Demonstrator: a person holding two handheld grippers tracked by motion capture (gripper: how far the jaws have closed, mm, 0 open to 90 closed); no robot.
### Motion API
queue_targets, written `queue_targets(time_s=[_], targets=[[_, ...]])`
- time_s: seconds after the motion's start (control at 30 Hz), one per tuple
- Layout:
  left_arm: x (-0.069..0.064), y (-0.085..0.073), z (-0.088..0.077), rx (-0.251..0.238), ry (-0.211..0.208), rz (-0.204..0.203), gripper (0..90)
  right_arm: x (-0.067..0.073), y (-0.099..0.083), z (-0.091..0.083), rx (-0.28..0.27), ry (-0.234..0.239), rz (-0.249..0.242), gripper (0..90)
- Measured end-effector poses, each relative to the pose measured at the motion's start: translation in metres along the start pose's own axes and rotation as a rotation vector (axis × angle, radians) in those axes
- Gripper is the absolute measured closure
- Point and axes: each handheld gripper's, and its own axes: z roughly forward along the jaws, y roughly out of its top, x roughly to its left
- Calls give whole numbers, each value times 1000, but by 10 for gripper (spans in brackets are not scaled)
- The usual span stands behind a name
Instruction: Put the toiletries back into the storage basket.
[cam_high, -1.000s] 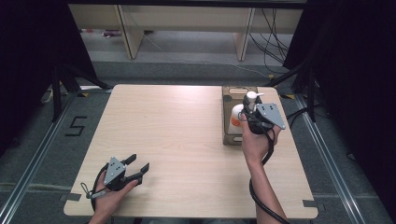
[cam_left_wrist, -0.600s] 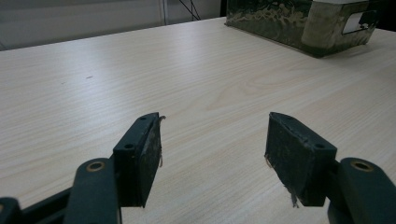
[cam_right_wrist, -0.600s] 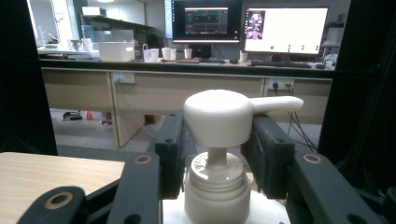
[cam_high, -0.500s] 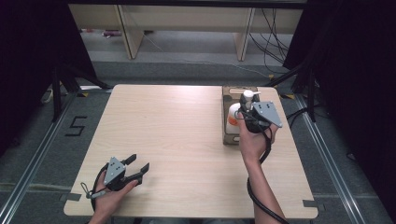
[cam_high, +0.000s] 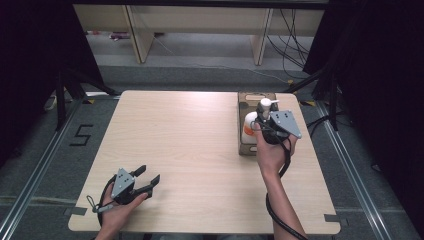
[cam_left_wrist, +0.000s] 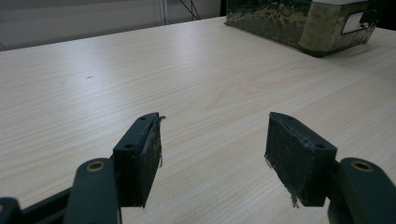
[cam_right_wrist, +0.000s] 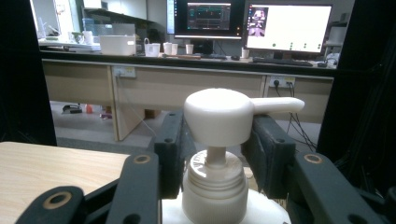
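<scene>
The right gripper (cam_high: 263, 119) was clamped on the pump bottle (cam_high: 250, 125) over the box (cam_high: 246, 147) at the table's (cam_high: 200, 140) two o'clock; the left gripper (cam_high: 148, 181) rested spread at seven o'clock.

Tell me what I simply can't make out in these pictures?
- Pump bottle: in the right gripper view its body is cut off by the bottom edge; in the high view the right tongs and hand cover most of it.
- Whether those tongs actually press the bottle's neck: too close to tell.
- Inside of the box: too small in the high view; cut off by the top edge in the left gripper view.
- Monitor screens: too small to read.
</scene>
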Motion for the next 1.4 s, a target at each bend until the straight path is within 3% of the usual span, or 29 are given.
queue_targets(time_s=[0.07,0.2,0.27,0.47,0.67,0.93,1.03,1.1,1.17,1.2,1.27,1.4], targets=[[0,0,0,0,0,0,354,-1,1,0,2,2,-26,592],[0,0,0,0,1,-1,354,-1,2,-2,15,8,1,519],[0,0,0,0,0,-1,354,-4,3,-2,12,22,-18,489],[0,0,0,-2,1,-1,354,-7,5,-6,33,35,1,413],[0,0,0,-1,2,0,353,-13,4,-14,80,62,14,367],[0,0,1,-8,-1,-2,353,-26,-3,-29,114,101,-4,349],[0,0,1,-8,1,-4,352,-31,-6,-37,130,97,-13,350],[0,0,1,-7,3,-4,352,-34,-10,-43,139,94,5,350],[0,0,1,-6,4,-5,351,-39,-14,-48,147,96,-20,350],[0,0,1,-7,5,-5,351,-40,-16,-51,152,100,4,350],[-1,0,1,-7,6,-4,351,-44,-20,-55,154,96,-17,351],[-1,0,1,-6,7,-2,351,-52,-31,-64,183,94,-1,355]])
